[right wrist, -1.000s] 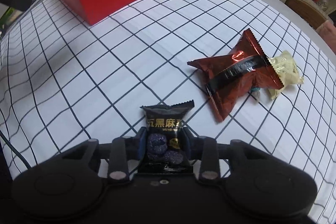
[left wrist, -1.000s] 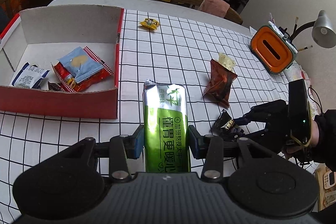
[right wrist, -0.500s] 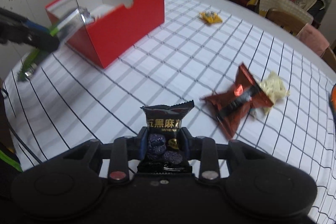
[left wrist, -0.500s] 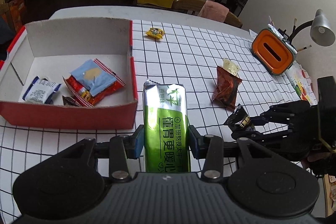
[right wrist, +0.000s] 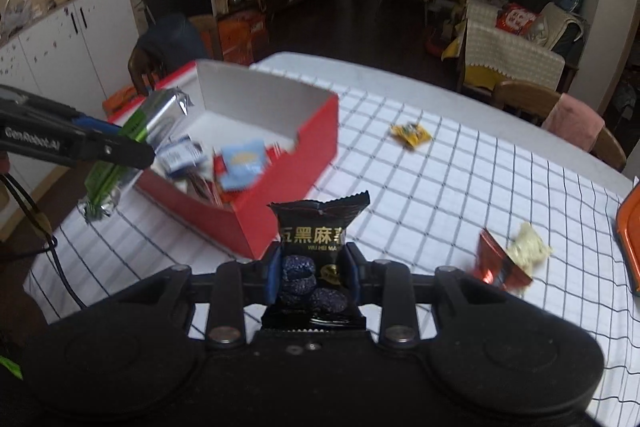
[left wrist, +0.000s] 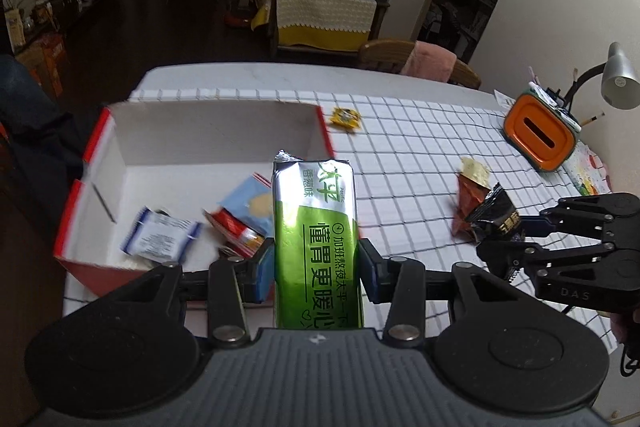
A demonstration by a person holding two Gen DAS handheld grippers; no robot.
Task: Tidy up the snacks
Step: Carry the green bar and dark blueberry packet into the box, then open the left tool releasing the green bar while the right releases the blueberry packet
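A: Left tongs (left wrist: pixel 317 269) clamped across the long green foil packet (left wrist: pixel 315 239), pads on its two long edges, low on the pack. Centre of the left wrist frame, top end poking up in front of the red cardboard box (left wrist: pixel 100 147).

B: Right tongs (right wrist: pixel 313 273) pinched on the small black sesame snack packet (right wrist: pixel 316 247), lower middle of the right wrist frame. Crimped top edge free above the pads. Both held clear of the bench (right wrist: pixel 460 187).

A: Handling of the green one? Probably light, fairly stiff along its length, slick foil skin. Best gripped across the narrow width as now; a hold near one end likely to let it swing.

B: Black packet: light, soft, crinkly, lumpy with the round pieces inside. Likely to slide in the pads if squeezed on a seal alone; body grip safer, gentle enough not to crush the contents.

A: Box at centre left, open top, already holding a blue-and-white sachet (left wrist: pixel 160 239), a pale blue packet (left wrist: pixel 250 201) and a red one (left wrist: pixel 236 229).

B: Left loose on the checked cloth: yellow candy (right wrist: pixel 411 135) upper middle, dark red foil pouch (right wrist: pixel 498 263) with a pale wrapper (right wrist: pixel 528 247) touching it at lower right. Orange container (left wrist: pixel 538 137) at far right, apart from the snacks.
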